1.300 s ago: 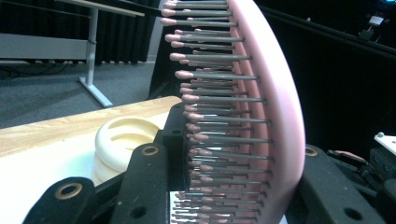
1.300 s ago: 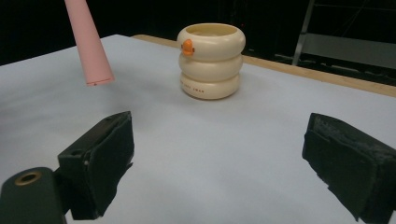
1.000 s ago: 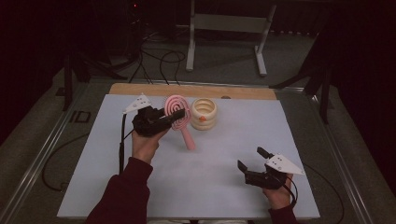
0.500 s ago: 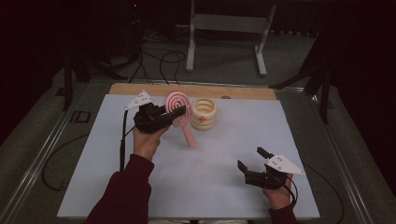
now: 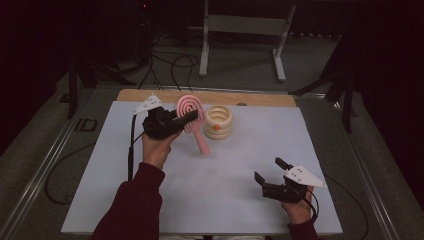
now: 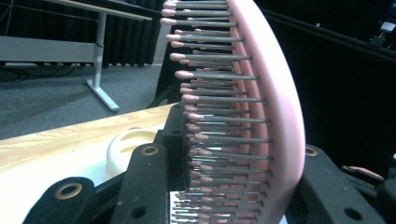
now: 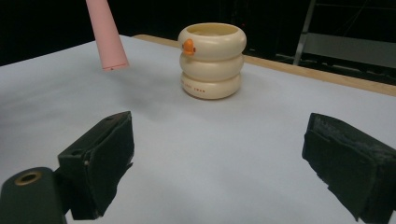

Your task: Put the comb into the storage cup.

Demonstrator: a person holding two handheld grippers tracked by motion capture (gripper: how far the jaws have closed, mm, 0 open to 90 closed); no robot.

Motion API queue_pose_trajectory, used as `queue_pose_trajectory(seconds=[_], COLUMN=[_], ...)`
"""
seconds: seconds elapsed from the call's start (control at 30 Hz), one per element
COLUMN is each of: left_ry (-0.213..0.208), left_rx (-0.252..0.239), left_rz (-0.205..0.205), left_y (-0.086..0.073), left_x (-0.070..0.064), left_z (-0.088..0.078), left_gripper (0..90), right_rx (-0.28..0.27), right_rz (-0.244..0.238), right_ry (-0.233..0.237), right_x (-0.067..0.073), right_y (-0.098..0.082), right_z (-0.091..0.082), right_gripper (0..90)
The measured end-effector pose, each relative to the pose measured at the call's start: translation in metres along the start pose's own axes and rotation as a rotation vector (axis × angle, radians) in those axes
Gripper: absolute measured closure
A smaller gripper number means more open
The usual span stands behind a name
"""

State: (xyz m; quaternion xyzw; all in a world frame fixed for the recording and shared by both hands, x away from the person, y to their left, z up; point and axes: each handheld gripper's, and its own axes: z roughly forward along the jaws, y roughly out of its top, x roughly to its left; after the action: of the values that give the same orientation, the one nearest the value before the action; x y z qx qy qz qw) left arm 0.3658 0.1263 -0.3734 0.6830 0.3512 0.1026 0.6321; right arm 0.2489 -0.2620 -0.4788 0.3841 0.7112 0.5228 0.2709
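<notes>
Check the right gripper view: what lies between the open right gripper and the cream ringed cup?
Only bare white table surface between the right gripper and the cup; the pink hairbrush handle hangs off to the side.

A recording studio or lab is suggested: a table covered by a plain pale-blue sheet (image 5: 220, 170) is ringed by black curtains (image 5: 45, 45), loose black cables (image 5: 170, 62) are strewn over grey carpet, and a grey metal stand (image 5: 240, 30) is set behind.

Cream ringed cup (image 5: 218, 121) with orange beak: upright, just right of left tongs (image 5: 192, 116), well ahead of right tongs (image 5: 268, 169). White sheet (image 5: 225, 175) under both tongs. Wooden strip (image 5: 260, 99) beyond cup. Metal stand (image 5: 240, 25), cables (image 5: 170, 62) on floor far beyond.
</notes>
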Motion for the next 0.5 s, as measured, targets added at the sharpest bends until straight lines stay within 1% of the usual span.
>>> queue_pose_trajectory(seconds=[0.5], left_ry=[0.015], left_rx=[-0.003], left_rz=[0.006], left_y=[0.0059], left_x=[0.0034], left_z=[0.0042], left_gripper=[64.7], right_rx=[0.001], right_rz=[0.002], right_ry=[0.004], right_x=[-0.0001], right_y=[0.0000], right_z=[-0.0004], right_gripper=[9.2])
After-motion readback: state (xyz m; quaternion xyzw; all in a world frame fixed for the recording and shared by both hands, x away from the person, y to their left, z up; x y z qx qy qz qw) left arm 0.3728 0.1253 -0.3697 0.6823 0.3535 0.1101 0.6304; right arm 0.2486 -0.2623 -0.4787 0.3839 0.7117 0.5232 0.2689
